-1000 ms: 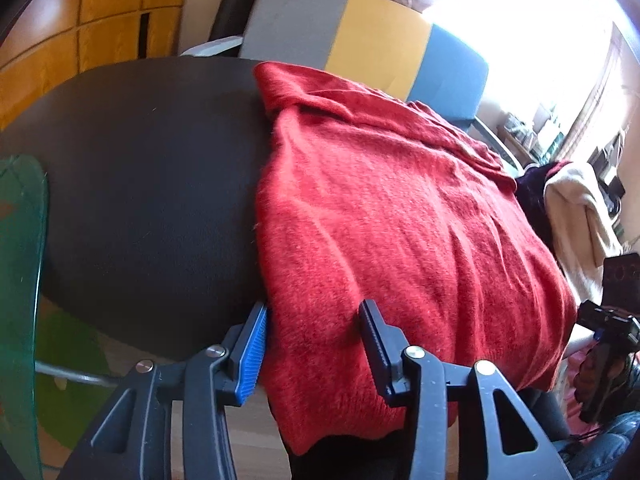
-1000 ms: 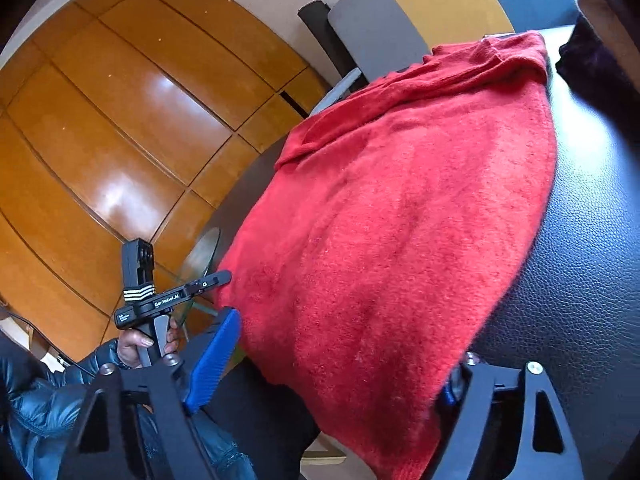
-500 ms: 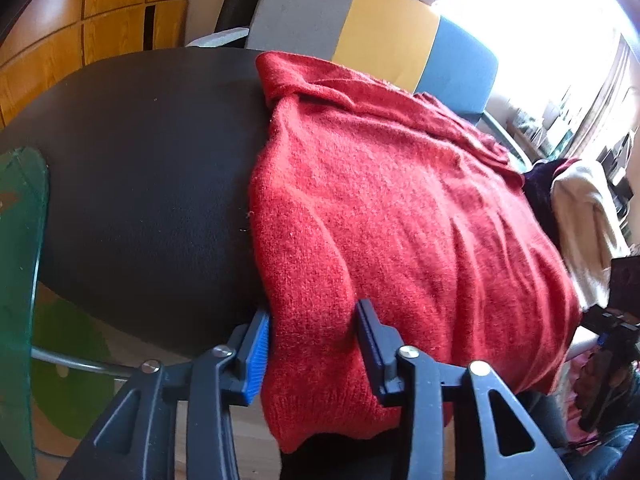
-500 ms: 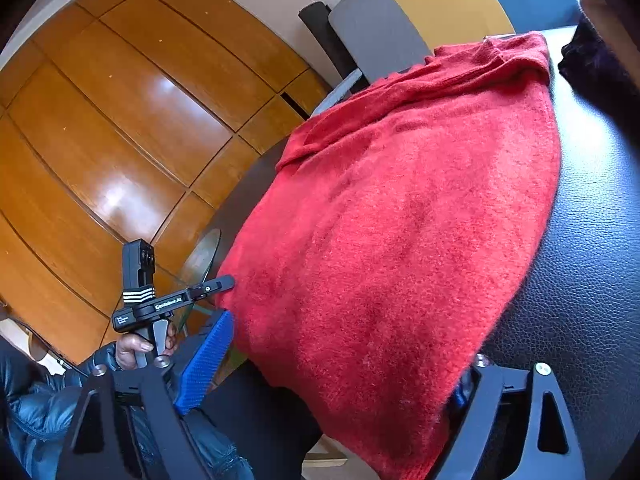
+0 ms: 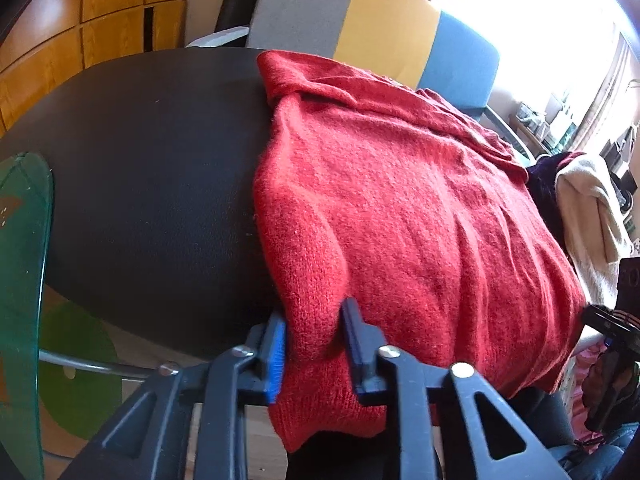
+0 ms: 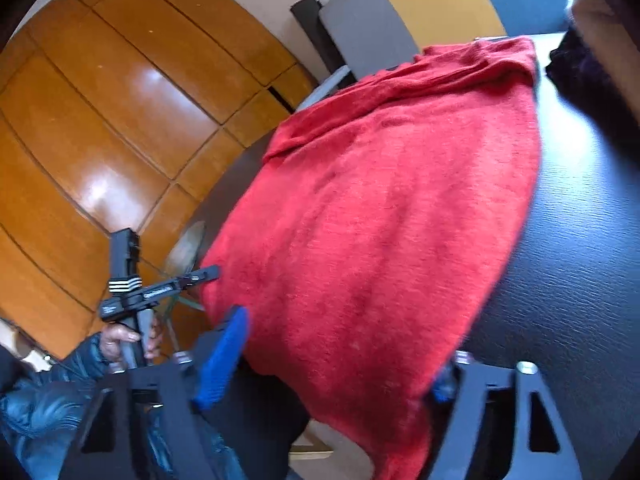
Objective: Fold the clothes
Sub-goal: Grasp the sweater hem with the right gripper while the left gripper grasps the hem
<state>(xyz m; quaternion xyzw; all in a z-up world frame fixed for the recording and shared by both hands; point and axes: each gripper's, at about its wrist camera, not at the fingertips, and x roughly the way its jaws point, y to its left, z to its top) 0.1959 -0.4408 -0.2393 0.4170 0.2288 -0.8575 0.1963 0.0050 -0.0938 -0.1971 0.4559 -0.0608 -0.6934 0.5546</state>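
Note:
A red knit sweater point(image 5: 400, 208) lies spread on the black table point(image 5: 152, 168), its hem hanging over the near edge. My left gripper point(image 5: 314, 344) is at the hem's left corner. Its jaws have pinched in on the fabric, which bunches between the blue pad point(image 5: 278, 356) and the other finger. In the right wrist view the sweater point(image 6: 380, 220) fills the middle. My right gripper point(image 6: 336, 368) stands wide open around the hem's right corner, one finger on each side. This view is blurred. A hand point(image 6: 120, 336) holds the left gripper's handle at the lower left.
Chair backs in grey, yellow and blue point(image 5: 384, 24) stand behind the table. A dark and a cream garment point(image 5: 588, 216) are piled at the right. A green glass tabletop point(image 5: 24, 280) sits low on the left. Wooden wall panels point(image 6: 100, 120) are behind.
The left gripper's jaws have narrowed onto the sweater's hem corner, which now bunches between them. The right gripper has shifted slightly along the hem and stays wide open.

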